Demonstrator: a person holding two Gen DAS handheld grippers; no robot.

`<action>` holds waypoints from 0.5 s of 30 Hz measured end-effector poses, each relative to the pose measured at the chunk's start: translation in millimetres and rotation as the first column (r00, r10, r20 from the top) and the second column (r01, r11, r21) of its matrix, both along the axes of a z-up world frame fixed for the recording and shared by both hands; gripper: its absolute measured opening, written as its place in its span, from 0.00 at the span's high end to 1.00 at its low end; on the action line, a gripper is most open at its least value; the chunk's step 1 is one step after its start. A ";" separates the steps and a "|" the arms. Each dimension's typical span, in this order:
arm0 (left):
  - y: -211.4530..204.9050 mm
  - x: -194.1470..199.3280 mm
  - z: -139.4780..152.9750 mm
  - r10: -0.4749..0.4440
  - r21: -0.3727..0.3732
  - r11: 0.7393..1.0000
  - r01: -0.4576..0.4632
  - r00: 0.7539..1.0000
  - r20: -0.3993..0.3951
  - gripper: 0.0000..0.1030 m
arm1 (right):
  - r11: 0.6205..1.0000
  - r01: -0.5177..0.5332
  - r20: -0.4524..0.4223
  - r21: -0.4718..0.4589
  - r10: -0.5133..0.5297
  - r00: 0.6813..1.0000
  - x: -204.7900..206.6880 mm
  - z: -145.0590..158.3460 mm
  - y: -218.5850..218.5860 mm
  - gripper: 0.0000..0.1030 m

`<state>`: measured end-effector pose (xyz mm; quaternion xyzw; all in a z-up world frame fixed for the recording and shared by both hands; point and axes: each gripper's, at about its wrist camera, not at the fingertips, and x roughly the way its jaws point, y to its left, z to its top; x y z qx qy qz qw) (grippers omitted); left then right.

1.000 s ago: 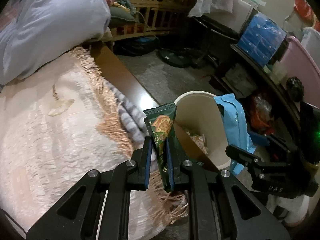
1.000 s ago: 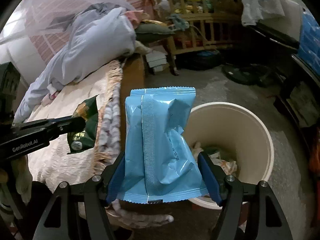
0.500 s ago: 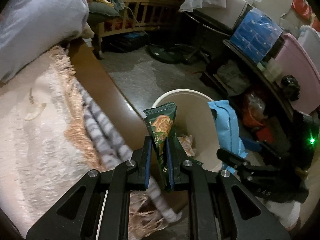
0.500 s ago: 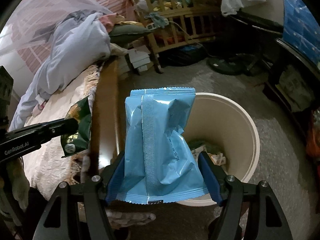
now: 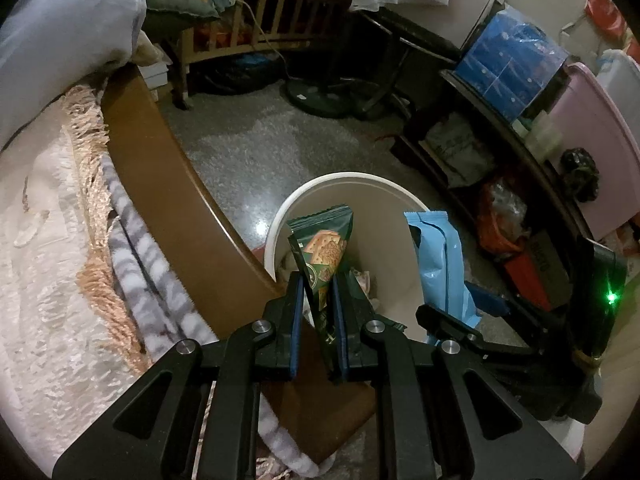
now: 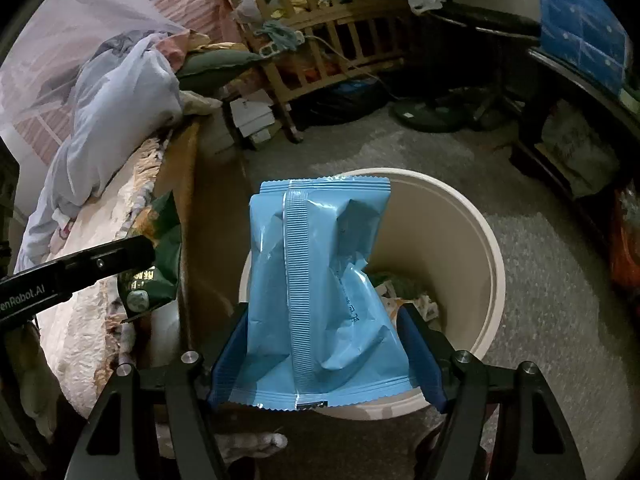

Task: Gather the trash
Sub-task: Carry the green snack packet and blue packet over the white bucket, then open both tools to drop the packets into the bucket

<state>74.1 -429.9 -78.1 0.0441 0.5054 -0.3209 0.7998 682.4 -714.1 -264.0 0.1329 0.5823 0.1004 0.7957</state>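
My left gripper (image 5: 317, 300) is shut on a green cracker wrapper (image 5: 324, 246) and holds it over the near left rim of a cream bin (image 5: 372, 180). My right gripper (image 6: 326, 340) is shut on a large light-blue packet (image 6: 320, 280) and holds it over the bin's (image 6: 472, 232) near rim. The bin stands on the floor beside the bed and has crumpled wrappers (image 6: 404, 292) in it. The blue packet (image 5: 438, 256) and right gripper also show in the left wrist view; the green wrapper (image 6: 160, 256) shows in the right wrist view.
The bed with a cream blanket (image 5: 44, 280), fringed edge and brown wooden side rail (image 5: 160, 184) lies to the left. A wooden crib (image 6: 332, 12) stands at the back. Dark shelves (image 5: 500, 128) with boxes line the right. A fan base (image 6: 424, 114) sits on the speckled floor.
Both grippers have moved away from the bed and out over the bin, each still holding its wrapper. The bin now sits more directly below them.
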 end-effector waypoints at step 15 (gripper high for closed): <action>-16.5 3.2 -12.8 0.005 0.009 1.000 -0.005 1.000 -0.005 0.89 | 1.000 0.007 -0.008 -0.017 -0.007 1.000 3.4 -10.2 0.1 0.31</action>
